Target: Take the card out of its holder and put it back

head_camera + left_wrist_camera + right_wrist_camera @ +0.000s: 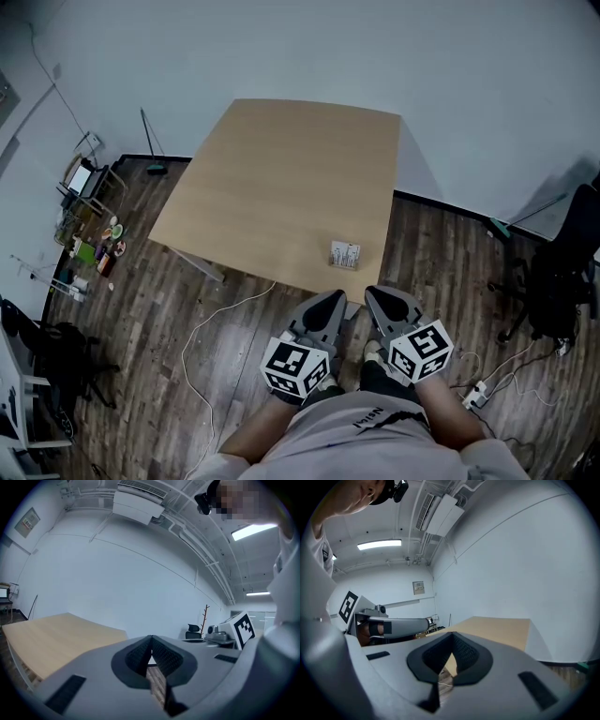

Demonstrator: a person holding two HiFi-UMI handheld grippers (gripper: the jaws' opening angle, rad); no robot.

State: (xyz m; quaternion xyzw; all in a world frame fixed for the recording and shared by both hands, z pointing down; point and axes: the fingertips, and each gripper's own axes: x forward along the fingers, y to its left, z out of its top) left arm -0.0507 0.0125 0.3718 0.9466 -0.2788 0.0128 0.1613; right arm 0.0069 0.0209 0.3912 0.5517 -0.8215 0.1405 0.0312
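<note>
Left tongs [335, 296] and right tongs [372, 293] are hovering lower centre, each pinching closed on nothing. Card holder [345, 254] is sitting just above them on the counter [281, 187], near its lower edge.

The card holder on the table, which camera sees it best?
The head view. The card holder stands in plain sight near the front edge of the table. Both gripper views show some table top but not the holder.
</note>
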